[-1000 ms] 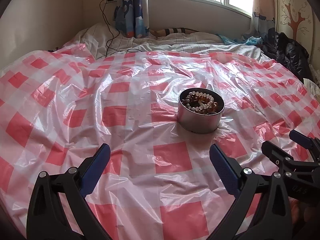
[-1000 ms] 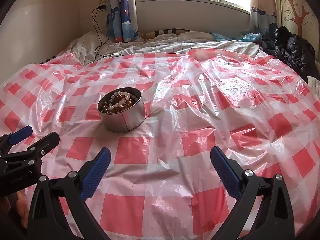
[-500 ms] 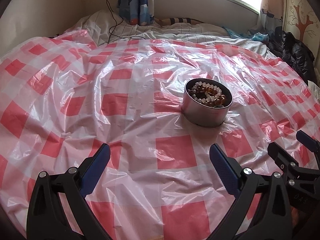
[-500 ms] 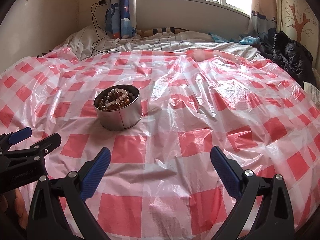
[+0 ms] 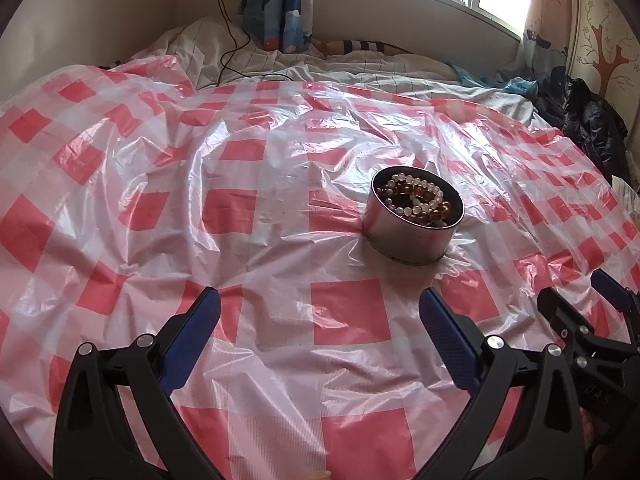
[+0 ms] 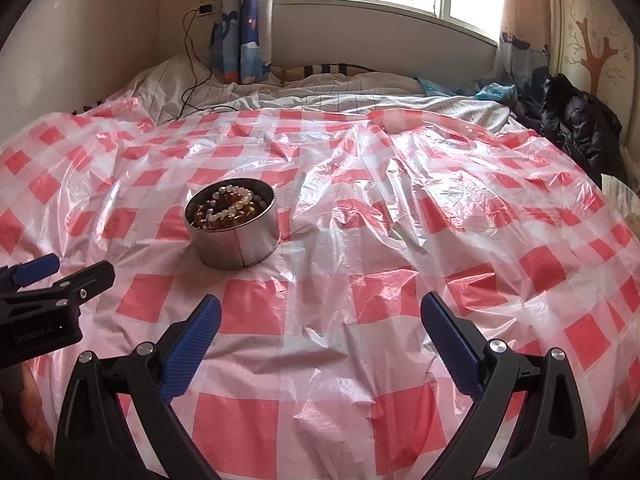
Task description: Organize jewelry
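Left wrist view: round silver metal tin (image 5: 412, 236) on a red-and-white checked plastic sheet (image 5: 240, 208), filled with coiled bead bracelets in amber and pale white (image 5: 418, 200). No loose jewelry visible anywhere on the sheet around the tin. Left gripper with blue-padded black fingers (image 5: 320, 312) low and short of the tin, a little to its left, jaws spread wide and holding nothing. Right gripper of the same build (image 5: 588, 296) to the right of the tin, likewise short of it; seen edge-on here, so gap unclear from this side.

Right wrist view: right gripper (image 6: 320, 312) plainly wide open and empty, tin (image 6: 232, 232) ahead and to the left, left gripper (image 6: 64, 270) just short of the tin on the far left edge.

Judged step: collecting appears finished, or a reach into the tin about to start. For a clean reach: approach from above the rim, close on one strand only, lift straight, and steady the tin wall with the other gripper, since the slick, crumpled sheet likely lets the light tin slide or tip.

Seen only from the right wrist: seam line down the tin's side, wider stretch of bare sheet to the tin's right. Seen only from the left wrist: the bare sheet well to the tin's left.
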The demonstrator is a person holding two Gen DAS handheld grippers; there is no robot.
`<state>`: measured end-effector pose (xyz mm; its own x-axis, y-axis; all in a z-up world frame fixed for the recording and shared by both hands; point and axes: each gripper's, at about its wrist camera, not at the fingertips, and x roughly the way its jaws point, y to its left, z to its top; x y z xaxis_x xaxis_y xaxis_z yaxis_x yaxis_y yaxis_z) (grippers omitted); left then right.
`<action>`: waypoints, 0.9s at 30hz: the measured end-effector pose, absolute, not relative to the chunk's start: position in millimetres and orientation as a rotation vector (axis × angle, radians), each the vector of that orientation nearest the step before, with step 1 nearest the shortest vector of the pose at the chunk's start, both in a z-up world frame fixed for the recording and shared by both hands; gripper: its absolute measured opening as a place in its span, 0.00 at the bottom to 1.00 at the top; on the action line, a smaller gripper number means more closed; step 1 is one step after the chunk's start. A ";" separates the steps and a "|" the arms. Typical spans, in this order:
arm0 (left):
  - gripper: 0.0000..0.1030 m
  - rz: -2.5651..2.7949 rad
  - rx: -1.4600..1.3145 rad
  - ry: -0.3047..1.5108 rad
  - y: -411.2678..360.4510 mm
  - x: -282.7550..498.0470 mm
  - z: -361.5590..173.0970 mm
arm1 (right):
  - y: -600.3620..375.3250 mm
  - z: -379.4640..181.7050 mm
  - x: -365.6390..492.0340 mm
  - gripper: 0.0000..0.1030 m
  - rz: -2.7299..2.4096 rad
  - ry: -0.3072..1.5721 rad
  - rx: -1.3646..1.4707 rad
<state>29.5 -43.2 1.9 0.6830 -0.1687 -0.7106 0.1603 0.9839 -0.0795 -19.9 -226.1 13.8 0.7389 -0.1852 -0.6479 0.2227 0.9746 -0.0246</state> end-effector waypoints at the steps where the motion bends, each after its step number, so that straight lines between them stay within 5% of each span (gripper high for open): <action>1: 0.93 -0.184 -0.008 0.798 -44.1 29.4 1.9 | -228.1 14.5 -20.4 0.93 -0.233 0.702 0.059; 27: 0.93 -0.180 0.079 0.814 -56.3 30.5 -2.6 | -223.4 8.8 -16.0 0.93 -0.242 0.732 0.035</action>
<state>30.5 -56.3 -2.6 0.6723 -0.1296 -0.7289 0.1905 0.9817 0.0011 -16.0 -223.4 8.8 0.7175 -0.2069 -0.6651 0.2310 0.9715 -0.0531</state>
